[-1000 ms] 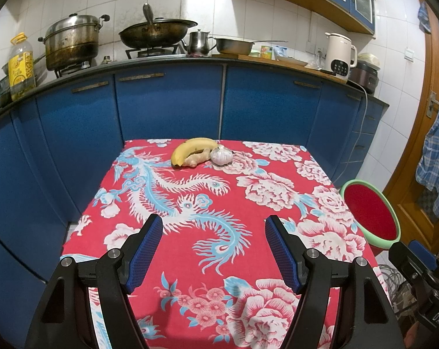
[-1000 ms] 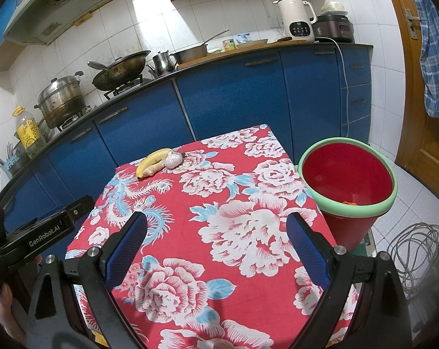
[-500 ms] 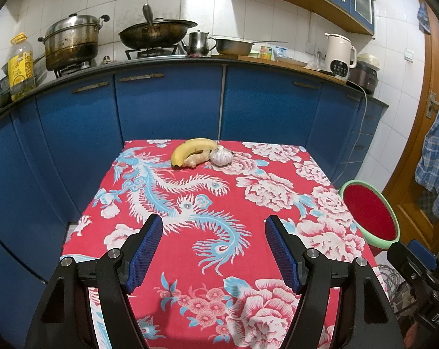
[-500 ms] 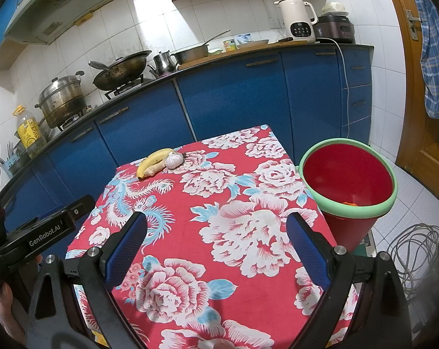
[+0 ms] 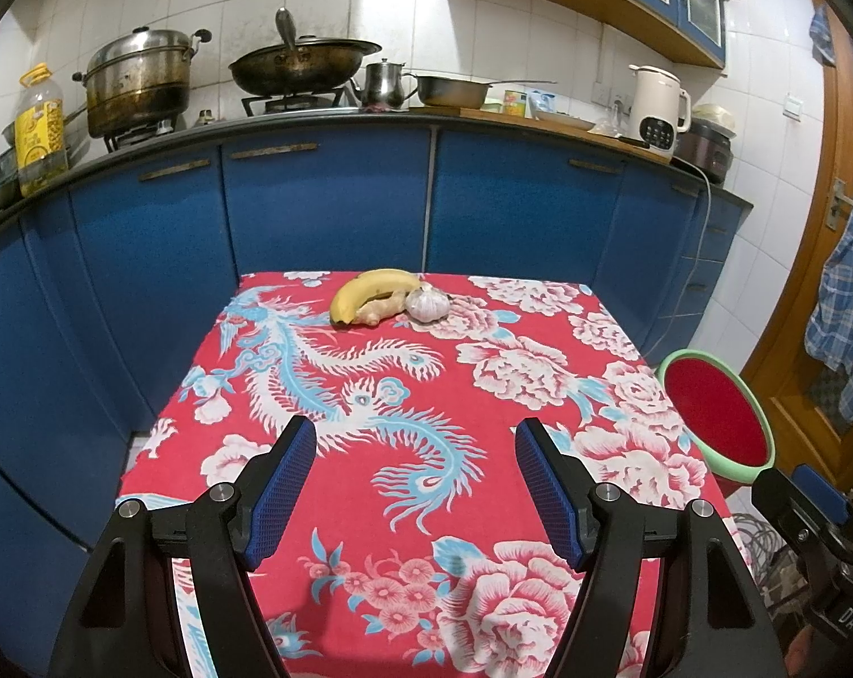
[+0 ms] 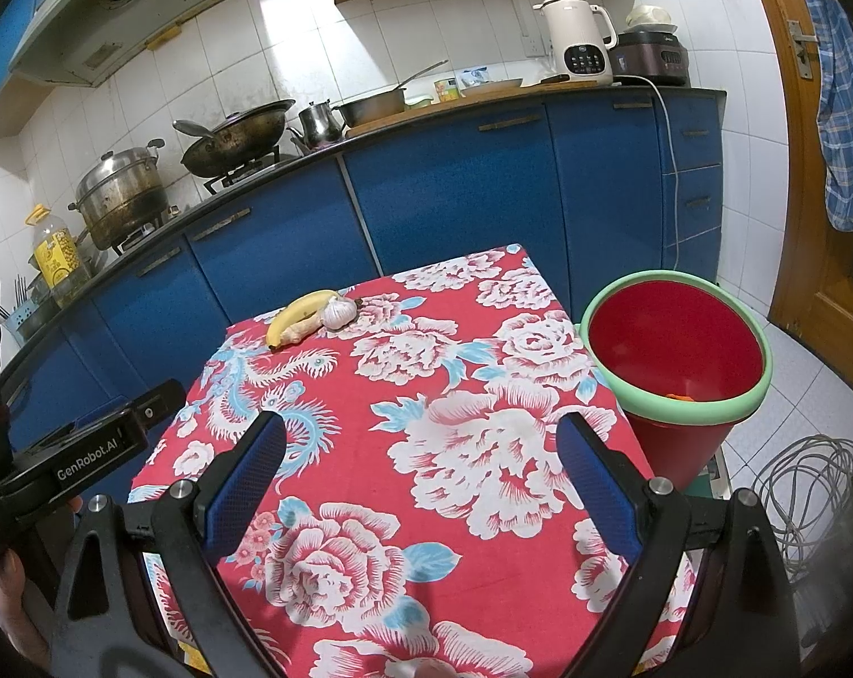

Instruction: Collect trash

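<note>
A yellow banana (image 5: pixel 370 289), a piece of ginger (image 5: pixel 380 308) and a garlic bulb (image 5: pixel 426 303) lie together at the far edge of the red floral tablecloth (image 5: pixel 483 384). They also show in the right wrist view: banana (image 6: pixel 296 313), garlic (image 6: pixel 339 312). A red bin with a green rim (image 6: pixel 675 361) stands on the floor right of the table, with something orange inside (image 6: pixel 678 395); it also shows in the left wrist view (image 5: pixel 717 421). My left gripper (image 5: pixel 415 455) and right gripper (image 6: pixel 421 452) are both open and empty above the table's near end.
Blue cabinets (image 5: pixel 325 203) run behind the table, with a wok (image 5: pixel 302 65), steamer pot (image 5: pixel 138 87), oil bottle (image 5: pixel 39 130) and kettle (image 5: pixel 658 104) on the counter. A coil of cable (image 6: pixel 810 480) lies on the floor. A wooden door (image 6: pixel 810 181) is at right.
</note>
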`<state>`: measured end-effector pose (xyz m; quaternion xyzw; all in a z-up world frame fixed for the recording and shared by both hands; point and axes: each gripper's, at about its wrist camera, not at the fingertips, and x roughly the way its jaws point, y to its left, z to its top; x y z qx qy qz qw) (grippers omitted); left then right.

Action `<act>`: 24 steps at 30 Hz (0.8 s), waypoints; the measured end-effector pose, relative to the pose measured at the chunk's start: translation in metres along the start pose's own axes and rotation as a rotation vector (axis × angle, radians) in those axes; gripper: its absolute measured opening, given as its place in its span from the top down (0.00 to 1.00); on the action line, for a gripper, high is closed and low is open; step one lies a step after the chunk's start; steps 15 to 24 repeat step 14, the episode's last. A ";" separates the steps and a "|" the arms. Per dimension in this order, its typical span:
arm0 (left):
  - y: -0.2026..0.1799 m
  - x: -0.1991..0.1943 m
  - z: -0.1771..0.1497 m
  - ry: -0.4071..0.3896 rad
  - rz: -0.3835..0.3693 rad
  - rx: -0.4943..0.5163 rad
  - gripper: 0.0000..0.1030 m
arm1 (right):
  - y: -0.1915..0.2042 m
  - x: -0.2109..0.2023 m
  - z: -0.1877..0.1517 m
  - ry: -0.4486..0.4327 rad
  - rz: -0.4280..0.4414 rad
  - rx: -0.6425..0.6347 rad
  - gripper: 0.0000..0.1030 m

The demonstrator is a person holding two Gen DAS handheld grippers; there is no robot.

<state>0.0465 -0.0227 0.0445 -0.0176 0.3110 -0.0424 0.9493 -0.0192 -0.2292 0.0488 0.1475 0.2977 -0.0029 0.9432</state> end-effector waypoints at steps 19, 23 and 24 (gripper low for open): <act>0.001 0.000 0.000 0.002 0.001 0.000 0.28 | 0.001 0.000 -0.001 0.002 -0.002 0.000 0.07; 0.001 0.000 0.000 0.002 0.001 0.000 0.28 | 0.001 0.000 -0.001 0.002 -0.002 0.000 0.07; 0.001 0.000 0.000 0.002 0.001 0.000 0.28 | 0.001 0.000 -0.001 0.002 -0.002 0.000 0.07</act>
